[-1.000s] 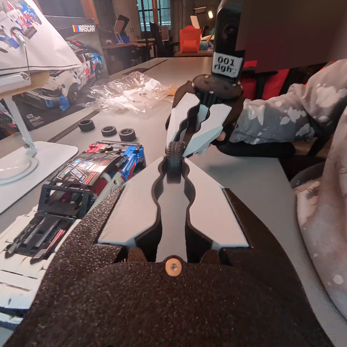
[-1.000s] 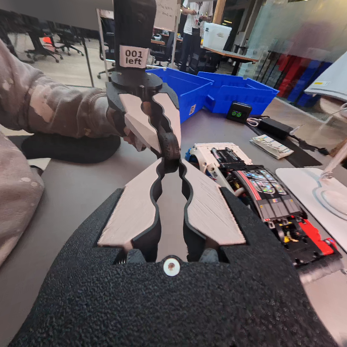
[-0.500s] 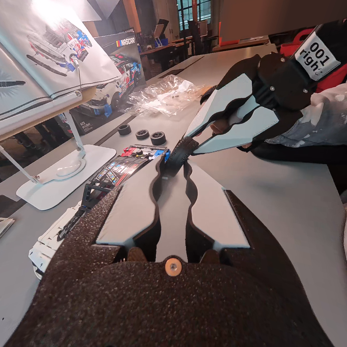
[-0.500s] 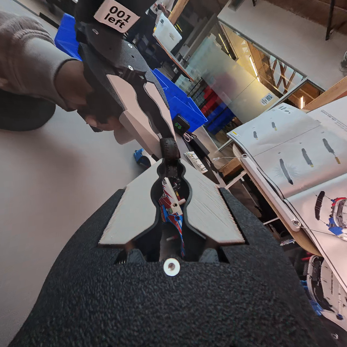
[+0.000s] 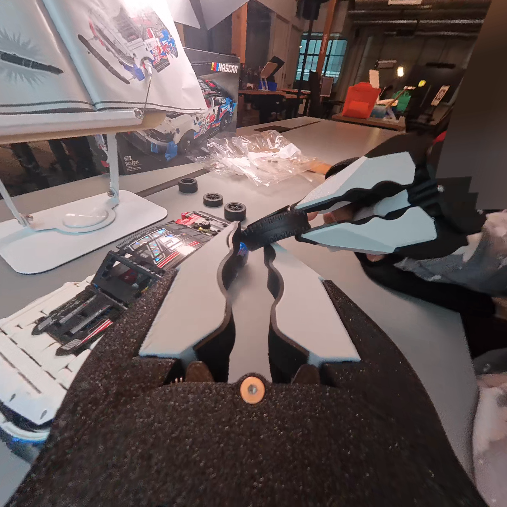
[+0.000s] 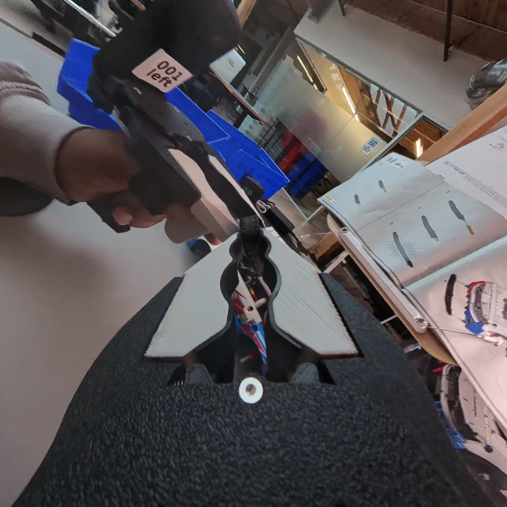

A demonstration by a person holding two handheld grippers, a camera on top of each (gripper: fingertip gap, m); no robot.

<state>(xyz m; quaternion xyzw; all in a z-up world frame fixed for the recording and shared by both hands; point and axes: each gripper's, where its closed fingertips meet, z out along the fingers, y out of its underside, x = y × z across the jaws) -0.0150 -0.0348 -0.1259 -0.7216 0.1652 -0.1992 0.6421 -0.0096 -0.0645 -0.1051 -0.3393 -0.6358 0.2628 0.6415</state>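
a: position of the black tyre (image 5: 274,229)?
b: off the counter (image 5: 343,288), clamped in the right tool (image 5: 300,226), one finger above and one below. lies flat, tread facing the left wrist camera.

a: right tool's state?
b: closed on the tyre across its width. in the right wrist view, seen edge-on right at the tips.

a: bearing from the left tool (image 5: 251,241)?
b: dead ahead, just past the fingertips and a little to the right. near rim meets the left finger's tip. flat plane runs roughly level, across the left tool's line.

a: left tool's state?
b: fingers stand a narrow gap apart, narrower than the tyre is wide across. cannot tell whether pinching the rim or only touching it.

a: nearer tool?
b: both at the tyre. firm hold seen on the right only.

a: poses?
b: left tool points forward, low over the counter, beside the model car (image 5: 153,247). right tool comes in from the right, almost crosswise, rolled so its fingers stack vertically. hand (image 6: 96,170) wrapped around the left tool's grip, sleeve at the wrist.

a: surroundings?
b: three loose wheels (image 5: 212,199) in a row beyond the car. open instruction booklet (image 5: 82,68) on a white stand at far left.
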